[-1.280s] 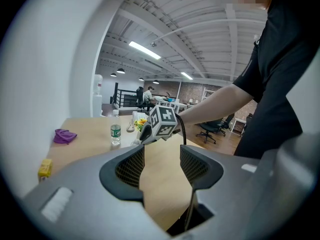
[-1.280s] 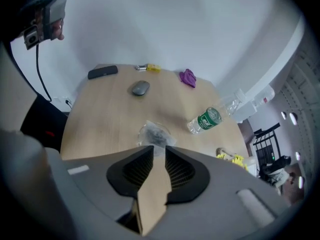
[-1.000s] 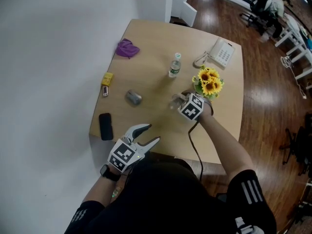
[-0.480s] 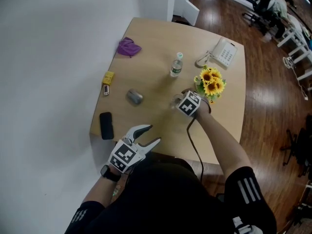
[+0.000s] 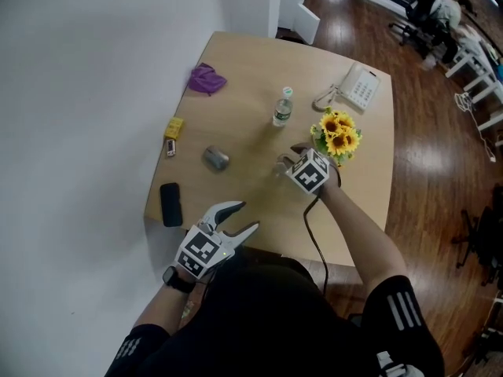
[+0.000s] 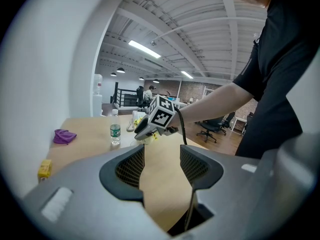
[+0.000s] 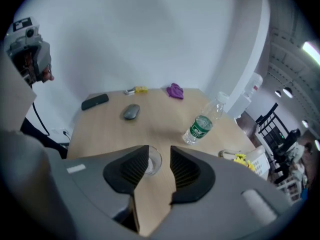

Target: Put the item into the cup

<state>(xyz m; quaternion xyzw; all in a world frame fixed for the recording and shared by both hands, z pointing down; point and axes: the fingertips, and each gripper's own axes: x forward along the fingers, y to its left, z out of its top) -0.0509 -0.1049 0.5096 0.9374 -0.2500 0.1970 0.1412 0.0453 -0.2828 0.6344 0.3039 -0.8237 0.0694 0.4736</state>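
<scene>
A clear glass cup (image 5: 280, 166) stands on the wooden table (image 5: 236, 69), left of the sunflowers. My right gripper (image 5: 294, 162) hovers just above it, and its jaws are closing with nothing between them. In the right gripper view the cup (image 7: 152, 162) shows below, partly behind the left jaw of my right gripper (image 7: 159, 166). Something pale may lie in the cup; I cannot tell. My left gripper (image 5: 245, 215) hangs open and empty at the table's near edge. Its jaws (image 6: 161, 166) frame bare tabletop.
On the table are a water bottle (image 5: 281, 107), a bunch of sunflowers (image 5: 336, 132), a white telephone (image 5: 357, 85), a purple cloth (image 5: 206, 78), a yellow item (image 5: 173, 126), a grey mouse (image 5: 214, 158) and a black phone (image 5: 170, 203). A white wall runs along the left.
My right gripper edged up and left over the cup, then came back to where it was. The left gripper has not moved.
</scene>
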